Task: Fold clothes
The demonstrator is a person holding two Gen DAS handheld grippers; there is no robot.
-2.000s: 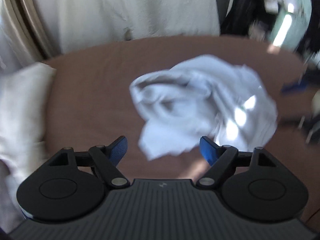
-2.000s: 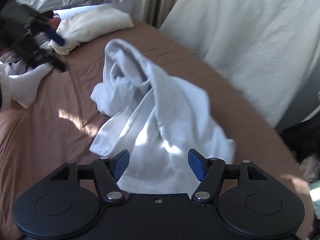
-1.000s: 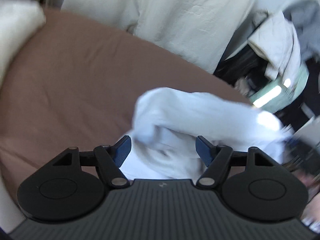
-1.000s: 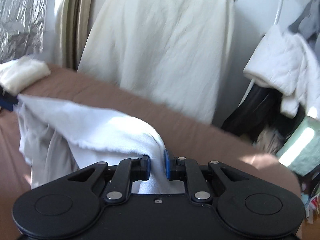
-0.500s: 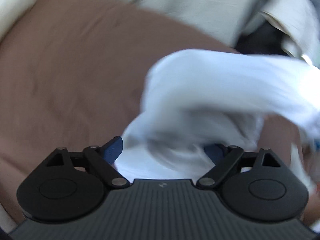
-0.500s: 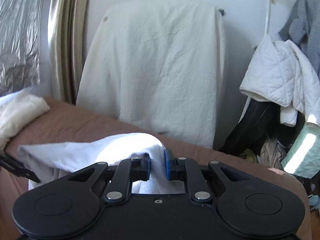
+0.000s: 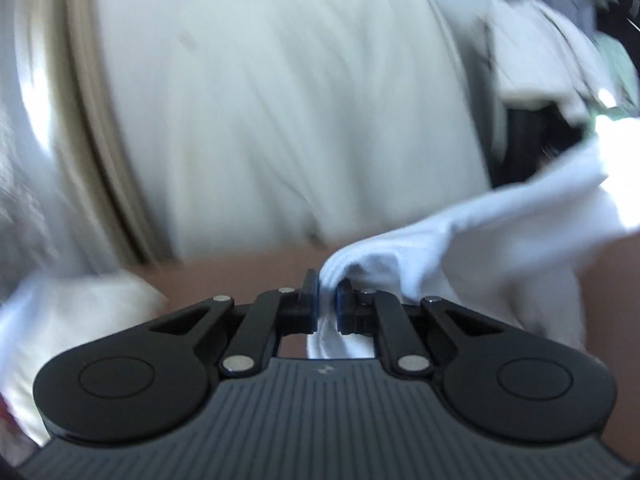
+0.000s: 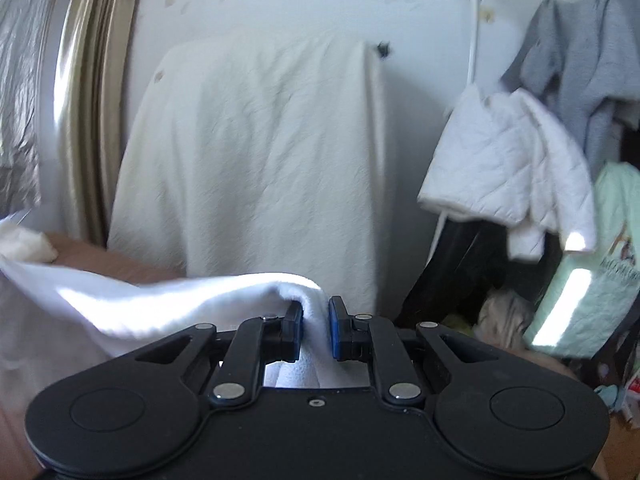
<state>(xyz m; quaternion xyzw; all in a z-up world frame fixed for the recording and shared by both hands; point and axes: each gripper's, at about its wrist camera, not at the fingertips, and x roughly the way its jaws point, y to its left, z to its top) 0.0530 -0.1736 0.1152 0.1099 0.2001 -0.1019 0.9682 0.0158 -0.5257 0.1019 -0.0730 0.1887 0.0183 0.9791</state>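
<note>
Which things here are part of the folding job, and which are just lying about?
In the job:
- white garment, stretched between both claws
- left claw, shut on it
- right claw, shut on it
- brown bed

Lying about:
- cream sheet
- quilted white jacket
- grey top
- cream bundle

- The right gripper (image 8: 315, 322), black with blue pads, fills the bottom of the view; its jaws are clamped on a fold of a white garment (image 8: 168, 300).
- The garment stretches taut from the jaws to the left edge, lifted above a brown bed surface (image 8: 100, 260).
- A cream sheet (image 8: 256, 168) hangs draped against the white wall behind.
- At the far left, a cream cloth (image 8: 28, 244) lies on the bed below silver foil (image 8: 20, 92).
- To the right, a white quilted jacket (image 8: 508, 176) and a grey sweatshirt (image 8: 580, 64) hang above a cluttered pile.
</note>
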